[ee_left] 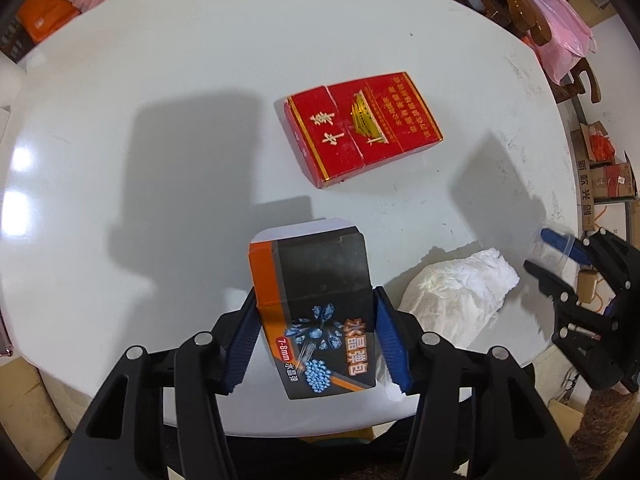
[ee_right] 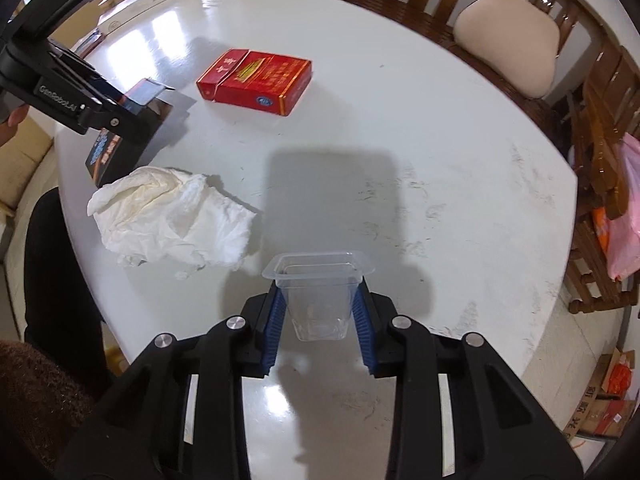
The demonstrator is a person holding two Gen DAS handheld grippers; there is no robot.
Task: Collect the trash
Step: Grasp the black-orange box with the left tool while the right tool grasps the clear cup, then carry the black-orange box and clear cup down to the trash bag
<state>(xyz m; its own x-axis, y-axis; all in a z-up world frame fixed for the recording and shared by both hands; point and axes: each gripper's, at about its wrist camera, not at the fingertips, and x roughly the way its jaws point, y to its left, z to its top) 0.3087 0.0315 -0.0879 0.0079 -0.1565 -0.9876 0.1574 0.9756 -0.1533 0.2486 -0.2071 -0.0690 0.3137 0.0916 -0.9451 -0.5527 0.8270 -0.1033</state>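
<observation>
My left gripper (ee_left: 316, 340) is shut on a black and orange box (ee_left: 316, 300), held above the near edge of the white table (ee_left: 160, 80). My right gripper (ee_right: 318, 320) is shut on a clear plastic cup (ee_right: 318, 296), held above the table. A red cigarette pack (ee_left: 360, 132) lies flat in the middle of the table; it also shows in the right wrist view (ee_right: 256, 80). A crumpled white tissue (ee_right: 172, 216) lies near the table's edge between the two grippers, also in the left wrist view (ee_left: 456, 300).
Wooden chairs (ee_right: 600, 160) with a beige cushion (ee_right: 508, 36) and pink bags (ee_left: 556, 36) stand around the far side. Cardboard boxes (ee_left: 608, 176) sit on the floor to the right. The left gripper's body (ee_right: 80, 96) shows at the right wrist view's left.
</observation>
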